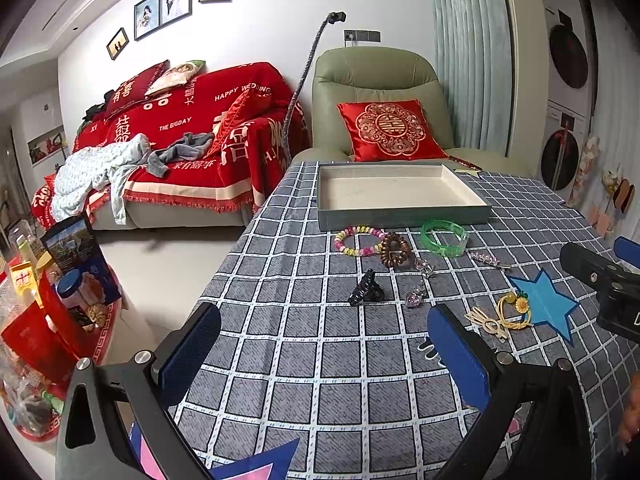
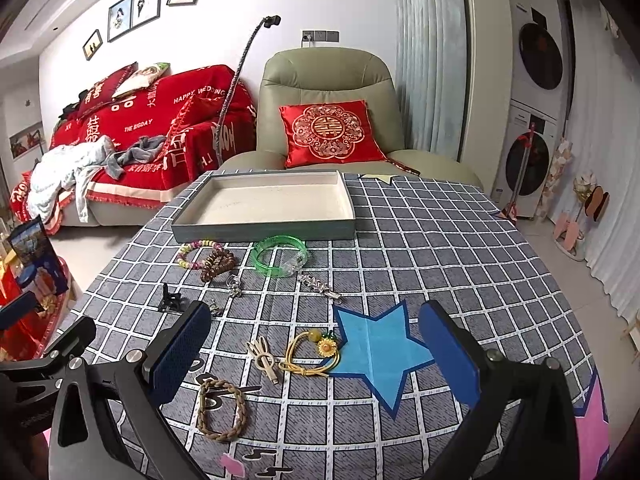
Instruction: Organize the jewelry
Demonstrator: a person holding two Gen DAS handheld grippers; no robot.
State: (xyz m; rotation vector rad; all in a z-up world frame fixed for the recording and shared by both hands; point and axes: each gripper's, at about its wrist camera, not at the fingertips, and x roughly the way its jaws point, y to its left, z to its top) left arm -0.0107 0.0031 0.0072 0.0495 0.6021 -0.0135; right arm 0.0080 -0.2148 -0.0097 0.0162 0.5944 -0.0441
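Both grippers hover apart over a grey checked tablecloth, each with its blue-padded fingers spread wide and holding nothing. The left gripper fills the lower part of its frame; the right gripper does likewise in its own view.

A shallow grey tray with a pale lining sits at the far edge of the table, in the upper centre of the right-wrist frame. Just in front of it lie a pastel bead bracelet, touching a brown coil hair tie, and a green bangle beside them. Nearer the camera are a silver hair clip, a black claw clip at left, and small crystal pieces that may be earrings.

Between the right gripper's fingers lie a cream hair clip, a yellow cord with a sunflower charm touching a blue star patch, and a braided brown loop at lower left.
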